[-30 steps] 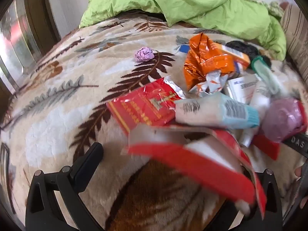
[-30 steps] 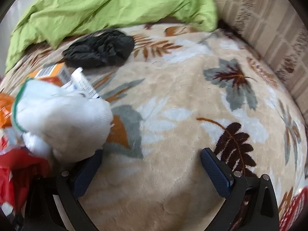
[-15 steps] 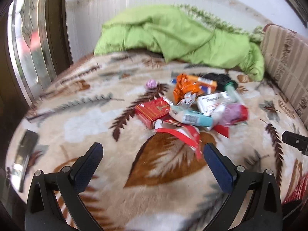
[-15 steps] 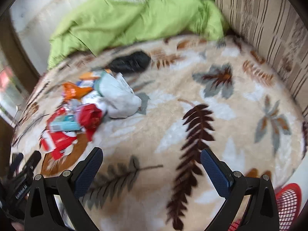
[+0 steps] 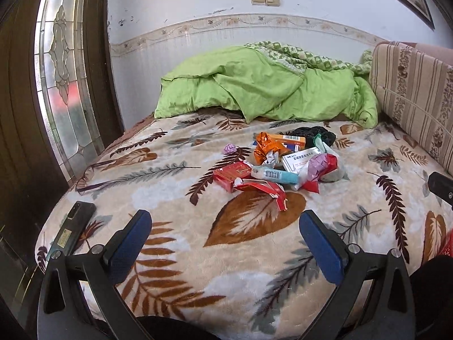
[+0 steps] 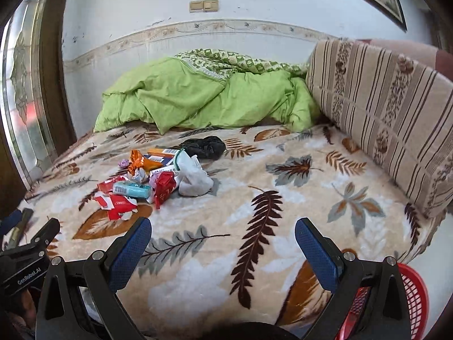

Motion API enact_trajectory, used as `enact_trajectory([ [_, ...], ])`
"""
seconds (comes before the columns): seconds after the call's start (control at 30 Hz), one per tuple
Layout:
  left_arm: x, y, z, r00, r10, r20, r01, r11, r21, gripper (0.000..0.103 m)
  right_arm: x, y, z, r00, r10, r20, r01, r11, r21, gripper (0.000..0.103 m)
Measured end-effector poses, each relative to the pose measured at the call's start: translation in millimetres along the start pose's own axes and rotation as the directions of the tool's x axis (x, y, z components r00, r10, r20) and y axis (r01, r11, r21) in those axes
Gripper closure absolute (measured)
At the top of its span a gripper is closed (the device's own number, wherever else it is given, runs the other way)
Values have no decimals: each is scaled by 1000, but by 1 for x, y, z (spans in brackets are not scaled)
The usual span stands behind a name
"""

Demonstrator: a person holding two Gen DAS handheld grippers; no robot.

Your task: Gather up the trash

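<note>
A pile of trash lies in the middle of the bed: red wrappers, an orange foil bag, a light blue tube, small boxes, a white bag and a black bag. A crumpled purple ball lies just left of the pile. The pile also shows in the right wrist view. My left gripper is open and empty, well short of the pile. My right gripper is open and empty, near the bed's front edge.
A red mesh basket stands off the bed's front right corner. A dark phone lies at the bed's front left. A green duvet is heaped at the far end. A striped cushion lines the right side.
Both grippers have pulled back and up from close over the trash pile to the near edge of the bed. The pile stays on the blanket.
</note>
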State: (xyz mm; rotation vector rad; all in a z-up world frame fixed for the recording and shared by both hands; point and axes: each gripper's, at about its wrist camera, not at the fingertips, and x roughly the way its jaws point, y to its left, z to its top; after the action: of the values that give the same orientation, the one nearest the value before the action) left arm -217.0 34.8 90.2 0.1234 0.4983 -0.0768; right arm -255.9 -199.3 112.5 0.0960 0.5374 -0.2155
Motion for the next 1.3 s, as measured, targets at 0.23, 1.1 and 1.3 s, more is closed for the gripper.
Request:
enact_trajectory([
  [0.23,4,-9,-3,1000,-12,-20,13,1000,20,0,5,3,-3,1000,-23,-20,23,1000,-16,1],
  [1.1,5,-8,-1,1000,-14,-28,14,1000,12,0,6,10,-3,998,-48,-27,47,998,-50,1],
  [1.3,5,-8,0,1000,-14,-26,14,1000,12,0,5,9,-4,998,-49,-26,48,998,-51,1],
])
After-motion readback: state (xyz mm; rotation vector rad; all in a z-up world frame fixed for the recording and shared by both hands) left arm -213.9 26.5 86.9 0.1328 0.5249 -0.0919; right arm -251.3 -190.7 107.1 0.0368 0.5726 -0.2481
